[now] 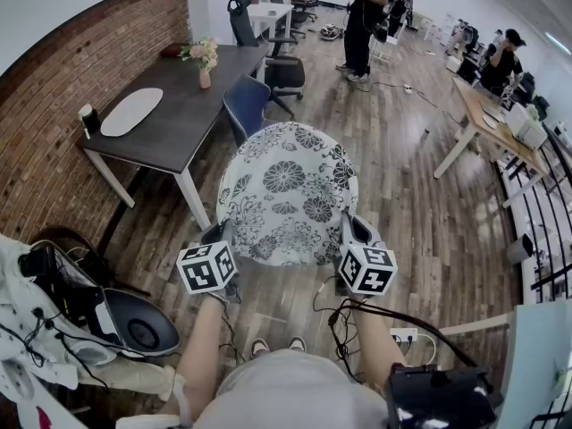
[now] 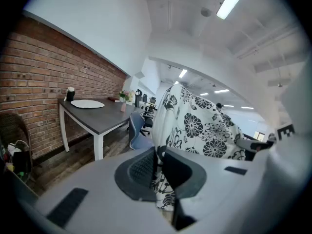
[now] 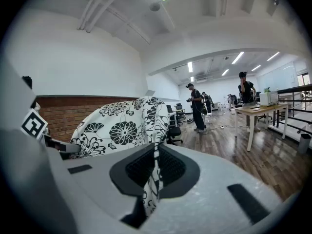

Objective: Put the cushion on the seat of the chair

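Observation:
A round white cushion [image 1: 288, 193] with black flower print hangs in the air between both grippers, held level over the wooden floor. My left gripper [image 1: 225, 238] is shut on its near left edge and my right gripper [image 1: 349, 232] is shut on its near right edge. In the left gripper view the cushion [image 2: 195, 126] stands pinched between the dark pads. The right gripper view shows the cushion's edge [image 3: 155, 145] clamped the same way. The blue chair [image 1: 246, 105] stands beyond the cushion, beside the table; the cushion partly hides its seat.
A dark table [image 1: 179, 105] with a white mat and a flower vase [image 1: 205, 59] stands by the brick wall at left. Black office chairs [image 1: 279, 65] are further back. People stand at the far end. A wooden desk [image 1: 487, 119] is right. Bags and cables lie near my feet.

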The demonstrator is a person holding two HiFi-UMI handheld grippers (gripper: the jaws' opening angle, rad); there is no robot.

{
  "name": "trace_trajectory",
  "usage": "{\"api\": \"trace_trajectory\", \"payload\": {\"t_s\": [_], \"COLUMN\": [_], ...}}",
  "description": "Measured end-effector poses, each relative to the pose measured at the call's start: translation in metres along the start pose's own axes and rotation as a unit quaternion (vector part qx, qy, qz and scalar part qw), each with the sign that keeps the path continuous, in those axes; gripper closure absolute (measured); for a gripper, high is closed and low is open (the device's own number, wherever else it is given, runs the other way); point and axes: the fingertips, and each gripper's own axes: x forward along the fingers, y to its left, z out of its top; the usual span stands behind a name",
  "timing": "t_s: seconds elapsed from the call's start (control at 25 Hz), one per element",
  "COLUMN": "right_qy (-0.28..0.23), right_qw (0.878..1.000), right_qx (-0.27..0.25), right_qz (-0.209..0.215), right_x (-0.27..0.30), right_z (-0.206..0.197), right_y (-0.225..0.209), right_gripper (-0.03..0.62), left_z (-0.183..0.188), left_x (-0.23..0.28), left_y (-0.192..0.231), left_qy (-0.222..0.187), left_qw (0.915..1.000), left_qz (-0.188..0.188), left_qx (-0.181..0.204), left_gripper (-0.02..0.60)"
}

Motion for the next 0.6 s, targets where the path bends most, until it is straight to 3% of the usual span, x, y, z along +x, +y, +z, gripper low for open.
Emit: {"api": "trace_trajectory", "payload": {"t_s": [0.6], "right_qy": [0.0], "right_qw": [1.0], "right_qx": [0.013], "right_qz": [-0.013], "right_x": [-0.0037], "right_z": [-0.0046], "right_y": [0.0094], "right_gripper": [0.58], "left_z": [-0.0045], "left_x": [0.0017], "left_y": [0.005], "left_qy": [0.011], "left_qw": [0.9998], "left_qz": [-0.019], "left_qx": [-0.003], "left_gripper": [0.565]}}
